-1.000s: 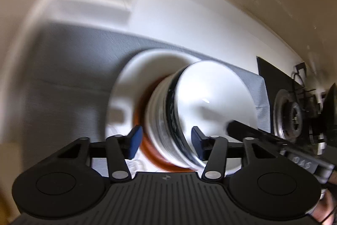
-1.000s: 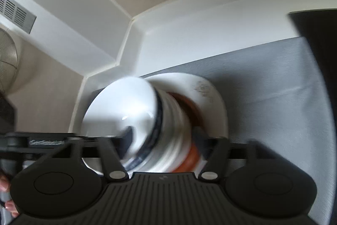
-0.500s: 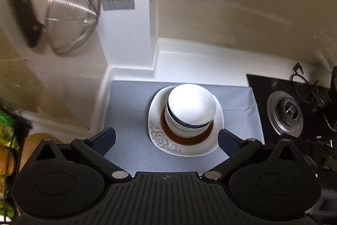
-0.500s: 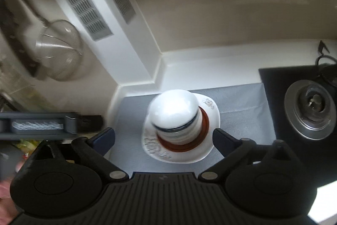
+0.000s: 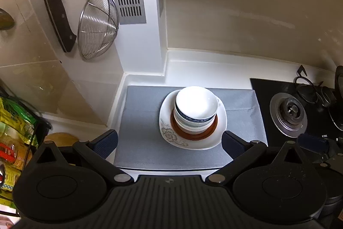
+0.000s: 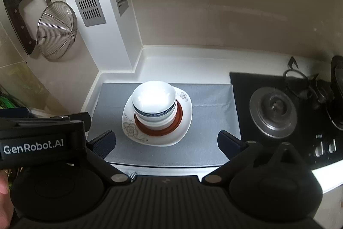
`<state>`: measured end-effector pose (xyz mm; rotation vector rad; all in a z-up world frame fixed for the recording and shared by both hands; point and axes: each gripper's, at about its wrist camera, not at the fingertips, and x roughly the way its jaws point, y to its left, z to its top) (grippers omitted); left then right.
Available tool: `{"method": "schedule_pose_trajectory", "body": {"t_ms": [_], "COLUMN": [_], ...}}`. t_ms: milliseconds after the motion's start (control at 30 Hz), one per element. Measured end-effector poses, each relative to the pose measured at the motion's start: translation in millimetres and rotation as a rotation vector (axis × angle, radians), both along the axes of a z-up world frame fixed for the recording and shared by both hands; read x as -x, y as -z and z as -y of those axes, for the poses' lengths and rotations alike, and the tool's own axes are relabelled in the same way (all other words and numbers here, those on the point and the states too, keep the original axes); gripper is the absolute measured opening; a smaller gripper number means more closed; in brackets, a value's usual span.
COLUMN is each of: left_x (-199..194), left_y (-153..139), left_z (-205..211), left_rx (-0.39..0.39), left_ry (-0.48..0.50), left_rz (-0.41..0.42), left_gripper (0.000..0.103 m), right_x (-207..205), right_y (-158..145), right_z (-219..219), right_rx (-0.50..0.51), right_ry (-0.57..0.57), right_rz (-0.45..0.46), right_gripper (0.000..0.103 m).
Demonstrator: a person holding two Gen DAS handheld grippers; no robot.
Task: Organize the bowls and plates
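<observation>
Bowls [image 5: 196, 108] sit stacked on a brown saucer [image 5: 194, 132] atop a flowered white plate [image 5: 171, 134] at twelve o'clock of both tongs, untouched. Left gripper [image 5: 169, 144] and right gripper [image 6: 166, 142] gape wide and hold nothing. Underneath lies a grey mat [image 5: 139, 121] on the white counter [image 5: 214, 72], stove burner [image 5: 288, 113] at three o'clock, wire strainer [image 5: 97, 25] on the wall at ten.

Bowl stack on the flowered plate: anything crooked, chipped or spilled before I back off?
Nothing stands out. The bowls sit nested and upright on the brown saucer, on the flowered plate; no chips or spills visible on the grey mat.
</observation>
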<state>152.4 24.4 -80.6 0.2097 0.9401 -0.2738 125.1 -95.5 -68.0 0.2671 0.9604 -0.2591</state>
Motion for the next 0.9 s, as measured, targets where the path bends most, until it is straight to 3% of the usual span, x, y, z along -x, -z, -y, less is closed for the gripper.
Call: {"method": "schedule_pose_trajectory", "body": {"t_ms": [900], "left_x": [2.6], "left_y": [-1.3], "left_z": [0.9], "left_rx": [-0.028], "left_ry": [0.016], "left_rz": [-0.028], "left_gripper": [0.103], "right_x": [6.1], "right_y": [-0.9], "right_z": [-1.2], "right_rx": [-0.013], "right_ry": [0.011], "right_rz": [-0.018], "right_gripper": [0.102]}}
